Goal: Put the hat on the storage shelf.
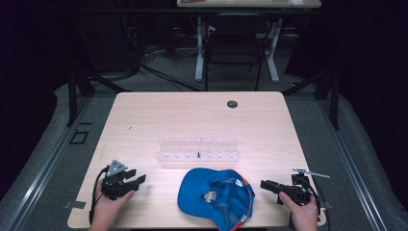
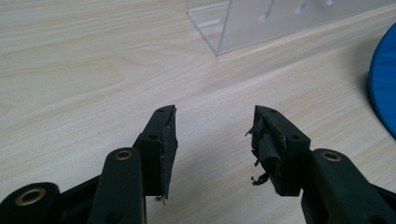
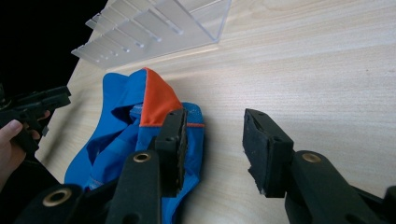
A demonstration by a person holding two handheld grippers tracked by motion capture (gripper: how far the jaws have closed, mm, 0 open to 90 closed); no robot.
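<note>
A blue cap [image 1: 214, 196] with an orange trim lies upside down on the wooden table [image 1: 192, 115] near its front edge. Its blue brim [image 2: 384, 88] edges into the left gripper view, and its orange patch [image 3: 156, 100] sits just beyond my right jaws. My left gripper [image 1: 136, 181] rests at the front left, open, with bare table between its jaws [image 2: 212, 135]. My right gripper [image 1: 265, 185] rests at the front right, pointing at the cap, open [image 3: 212, 135] and holding nothing.
A clear plastic rack [image 1: 198, 149] with rows of small pegs stands mid-table behind the cap, its corner [image 2: 224, 28] ahead of my left gripper and its end [image 3: 154, 28] seen from the right. A dark round hole [image 1: 232, 104] is at the table's back.
</note>
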